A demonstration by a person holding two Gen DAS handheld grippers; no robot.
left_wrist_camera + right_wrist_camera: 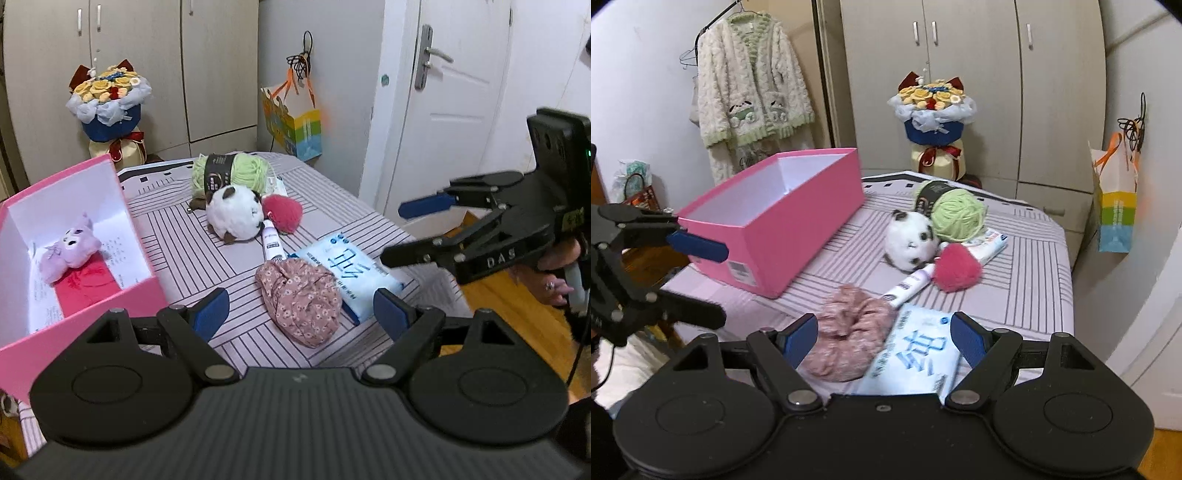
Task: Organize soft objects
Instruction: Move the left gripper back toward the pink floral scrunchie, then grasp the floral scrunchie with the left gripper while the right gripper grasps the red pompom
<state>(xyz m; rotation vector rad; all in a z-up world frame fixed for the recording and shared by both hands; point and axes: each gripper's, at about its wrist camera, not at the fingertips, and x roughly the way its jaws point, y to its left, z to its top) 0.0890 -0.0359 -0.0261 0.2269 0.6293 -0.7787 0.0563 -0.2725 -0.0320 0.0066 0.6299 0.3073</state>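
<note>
One toy boxed, the rest of the soft things still out on the bed

At the bed's (177, 236) left edge the pink box (140, 291) holds one purple plush (70, 251); toward the middle lie one green yarn ball (231, 171), one panda plush (234, 214), one red pompom (282, 212), one tube (271, 242), one floral scrunchie (301, 299) and one tissue pack (347, 269). Left gripper (301, 314) and right gripper (884, 338) both hang released and empty near the front edge, so I judge the task barely begun
</note>
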